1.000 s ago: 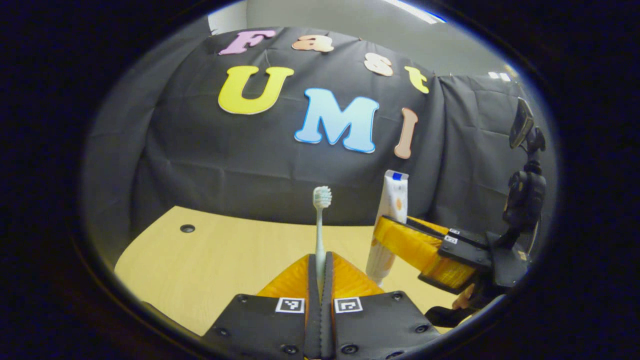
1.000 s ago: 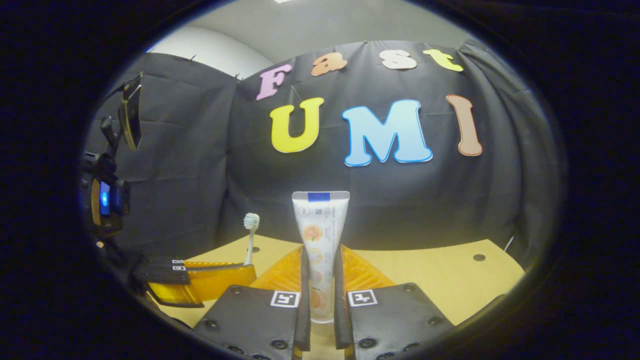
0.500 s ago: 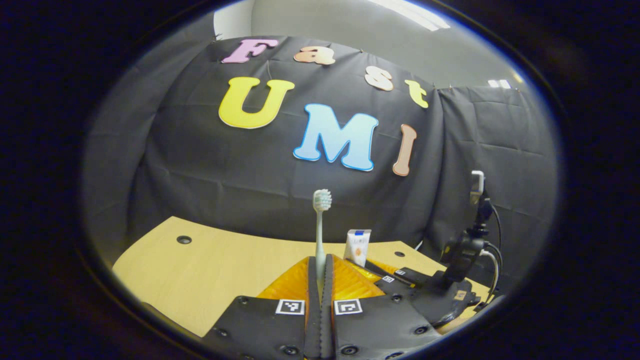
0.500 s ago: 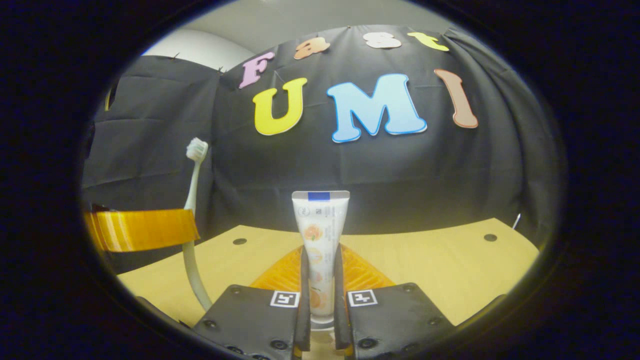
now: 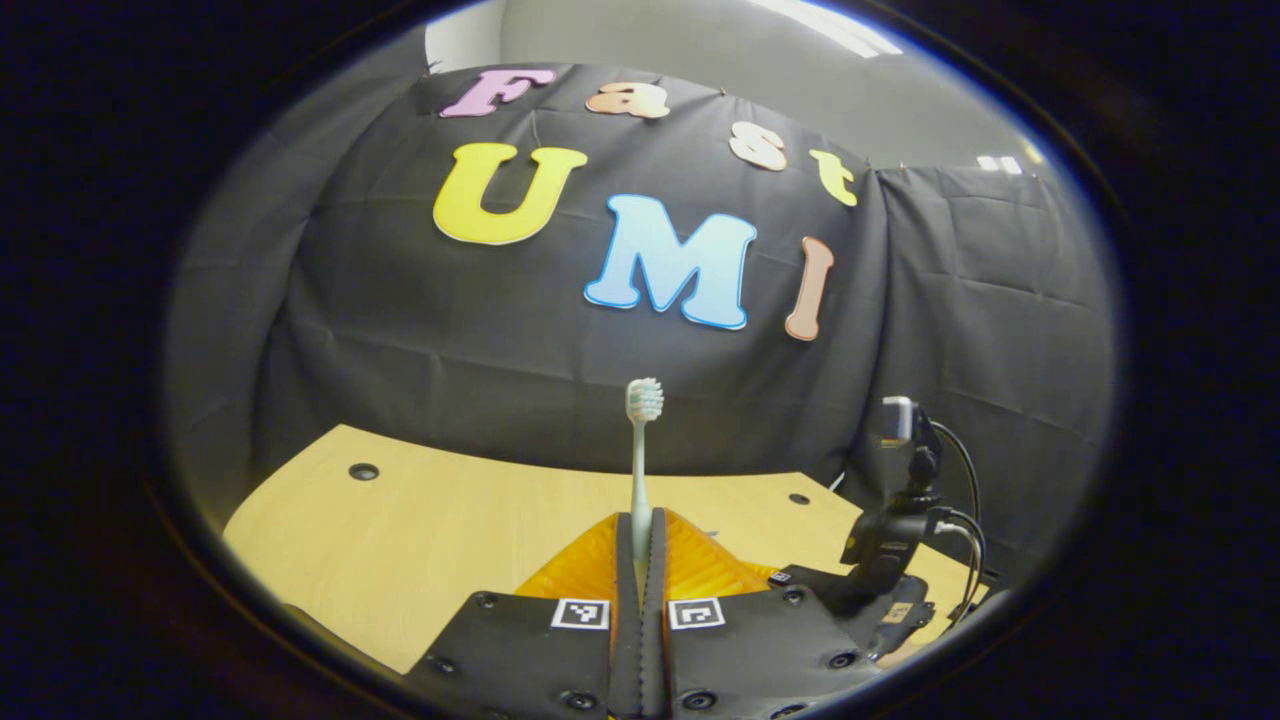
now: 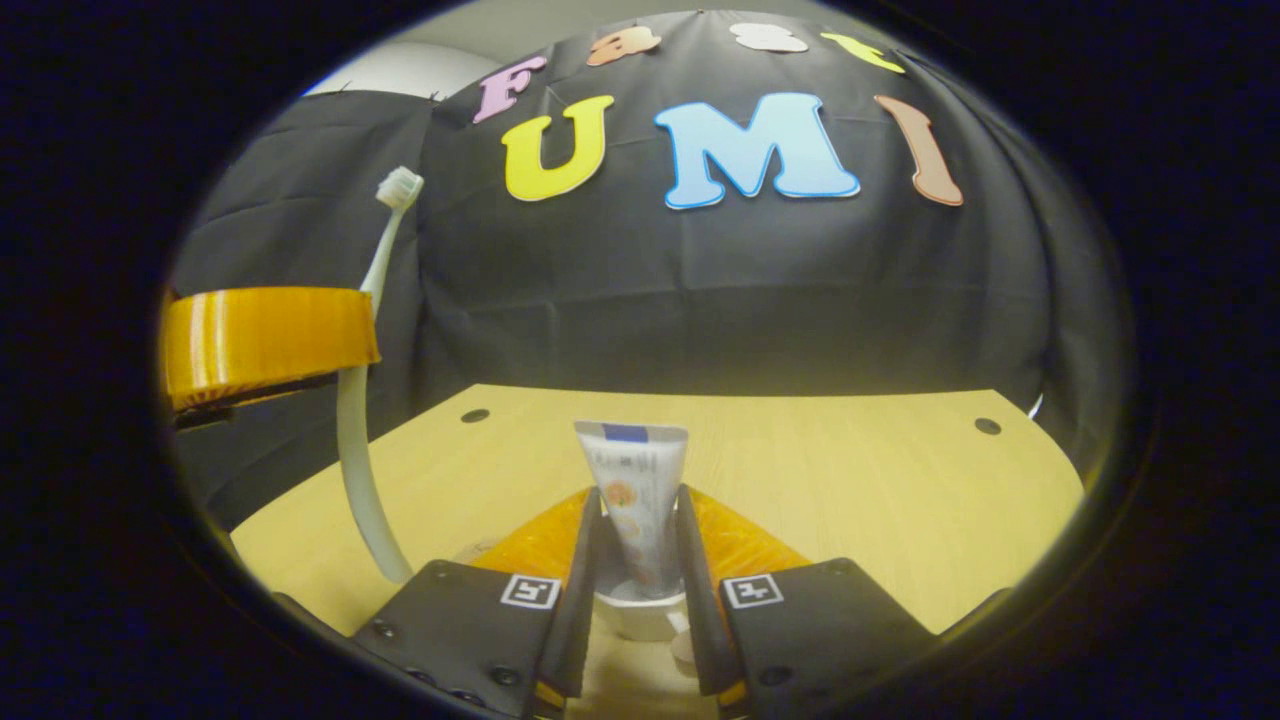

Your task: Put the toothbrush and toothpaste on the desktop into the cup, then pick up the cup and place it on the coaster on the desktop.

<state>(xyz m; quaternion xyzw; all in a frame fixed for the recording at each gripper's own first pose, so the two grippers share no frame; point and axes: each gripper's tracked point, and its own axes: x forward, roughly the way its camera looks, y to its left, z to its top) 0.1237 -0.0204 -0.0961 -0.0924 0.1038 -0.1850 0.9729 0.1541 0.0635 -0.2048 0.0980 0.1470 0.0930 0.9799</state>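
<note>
My left gripper (image 5: 640, 535) is shut on the pale green toothbrush (image 5: 639, 450), which stands upright with its bristles on top. From the right gripper view, that gripper's orange finger (image 6: 265, 340) hangs at the left, the toothbrush (image 6: 360, 470) running through it. My right gripper (image 6: 638, 495) is open a little, its jaws wider than the toothpaste tube (image 6: 632, 500). The tube sits low between them, leaning away. A white rounded part (image 6: 640, 615) shows under the tube; cap or cup, I cannot tell. The right gripper's black body (image 5: 850, 590) is low at the right.
The wooden desktop (image 6: 850, 480) stretches ahead to the black cloth wall, with small round holes (image 6: 987, 426) near its far corners. In the left gripper view the desktop (image 5: 420, 540) lies below, and a camera mount with cables (image 5: 905, 480) rises off the right gripper.
My right gripper has tipped down toward the desk and its fingers have parted; the toothpaste has slid lower between them. The left gripper still holds the toothbrush upright, higher than the right one.
</note>
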